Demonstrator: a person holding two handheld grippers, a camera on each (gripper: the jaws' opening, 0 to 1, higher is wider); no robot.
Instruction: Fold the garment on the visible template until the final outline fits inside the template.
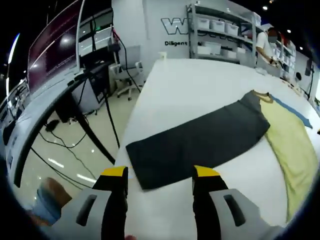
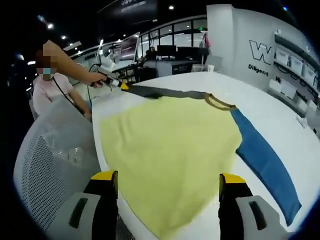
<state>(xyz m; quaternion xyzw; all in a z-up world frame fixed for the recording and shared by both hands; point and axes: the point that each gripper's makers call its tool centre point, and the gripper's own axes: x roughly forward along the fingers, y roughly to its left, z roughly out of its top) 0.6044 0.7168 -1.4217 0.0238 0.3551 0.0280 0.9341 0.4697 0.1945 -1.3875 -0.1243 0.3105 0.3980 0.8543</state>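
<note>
While both pairs of yellow-tipped jaws are seen spread wide with nothing between them, the left gripper (image 1: 160, 176) is held just over the near end of the garment's dark grey panel (image 1: 200, 142), one jaw tip over the cloth edge, the other over bare table beside it. The right gripper (image 2: 168, 181) is held above the yellow panel (image 2: 167, 150), near its closest edge.

The garment (image 2: 175, 140) is laid flat on a white table (image 1: 200, 85) — three colour zones are seen in the right gripper view: a grey strip (image 2: 165, 92) at the far side, the yellow body in the middle, a blue panel (image 2: 265, 167) along the right edge. A tan collar band (image 2: 218, 103) is seen where grey, yellow and blue meet. In the left gripper view the grey panel runs diagonally across the table, with the yellow part (image 1: 292, 145) to its right and a thin blue strip (image 1: 295, 112) beyond.

In the right gripper view the left gripper is seen at the far corner of the grey strip, held in a person's hand (image 2: 96, 79). A mesh chair back (image 2: 50, 165) stands just beside the table edge. Shelving with white bins (image 1: 220, 30) and desks with monitors (image 1: 55, 45) are seen in the background.
</note>
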